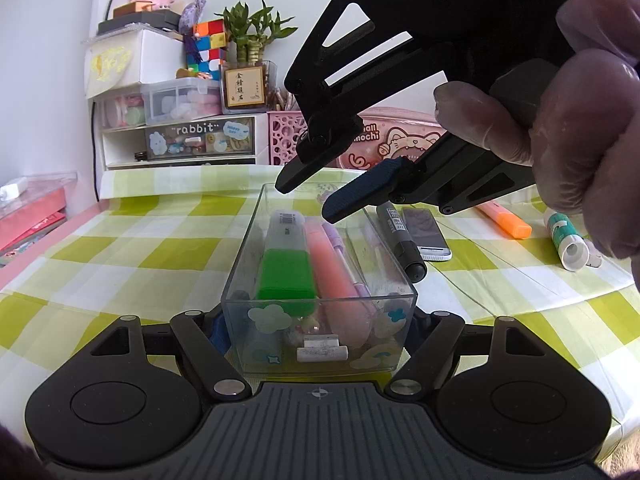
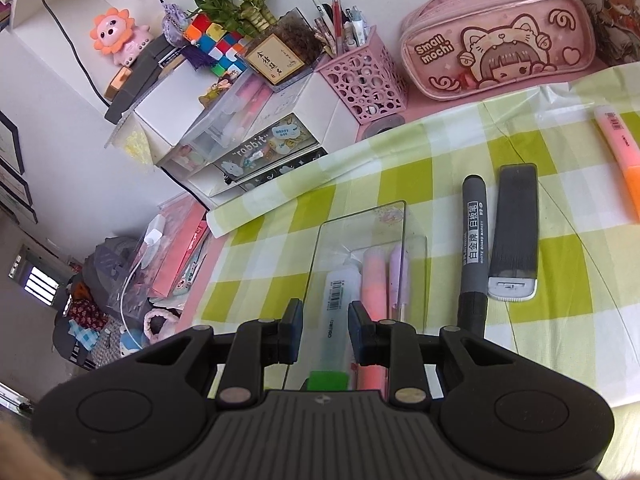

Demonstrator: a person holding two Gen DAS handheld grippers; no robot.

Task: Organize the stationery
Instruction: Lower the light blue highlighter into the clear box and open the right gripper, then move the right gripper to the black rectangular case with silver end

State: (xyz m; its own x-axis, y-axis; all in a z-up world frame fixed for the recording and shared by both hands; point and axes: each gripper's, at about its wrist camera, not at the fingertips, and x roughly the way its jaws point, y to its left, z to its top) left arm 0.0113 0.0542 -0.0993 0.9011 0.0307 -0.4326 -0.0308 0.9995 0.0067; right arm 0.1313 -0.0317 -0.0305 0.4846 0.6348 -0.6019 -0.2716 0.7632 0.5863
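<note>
Left gripper: held low at the near end of the clear box; its jaws are spread to either side of the box's near end wall, and whether the pads press the walls cannot be told, since the fingertips are hidden behind the box
Right gripper: held above the far end of the clear box by a gloved hand; its jaws are parted and nothing is held between them
Clear box: set on the green-checked tablecloth, long axis running away from the left wrist camera
Box contents: a green-capped highlighter, a pink highlighter and a lilac pen are laid side by side, lengthwise
Whiteboard marker: laid on the cloth just beside the box's right wall, outside it
Black eraser: laid just beside the marker, on its right
Orange highlighter: laid further right on the cloth, well apart from the box
Glue stick: laid on its side near the right edge, seen from the left wrist only
Background: a pink pencil case and a pink pen holder are set at the back of the desk
</note>
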